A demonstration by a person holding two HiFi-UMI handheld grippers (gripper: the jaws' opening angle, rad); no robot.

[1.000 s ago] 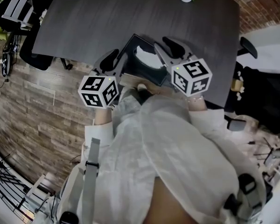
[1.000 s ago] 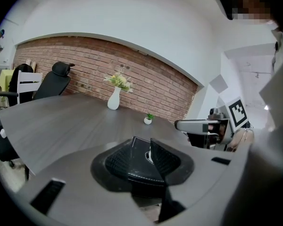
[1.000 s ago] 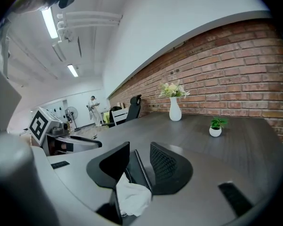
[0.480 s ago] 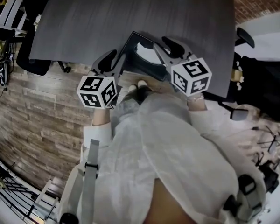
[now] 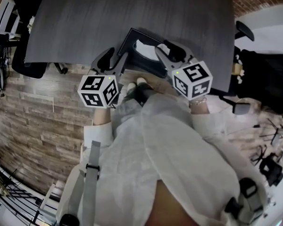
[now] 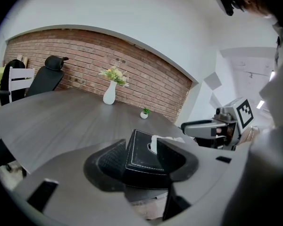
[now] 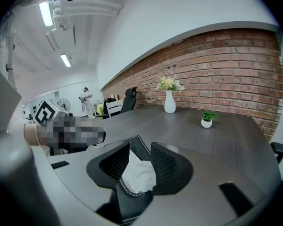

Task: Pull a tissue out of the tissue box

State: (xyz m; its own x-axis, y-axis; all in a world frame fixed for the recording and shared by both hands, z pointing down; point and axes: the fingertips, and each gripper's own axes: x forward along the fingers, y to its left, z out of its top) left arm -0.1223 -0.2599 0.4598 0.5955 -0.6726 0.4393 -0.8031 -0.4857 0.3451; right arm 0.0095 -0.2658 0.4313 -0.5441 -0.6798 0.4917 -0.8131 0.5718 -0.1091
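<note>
Tissue (image 7: 139,175) not yet out of the box (image 6: 137,157) at the worktop's (image 5: 132,13) 6 o'clock edge; left tongs (image 6: 141,146) have just been opening round it, right tongs (image 7: 140,148) open astride the tissue, seemingly unpinched

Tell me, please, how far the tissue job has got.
Done: nothing yet; the tissue sits in the box. In hand: the right tongs stand open round it; the left tongs, astride the box, have just been opening. Left: close on the tissue and pull it out.
</note>
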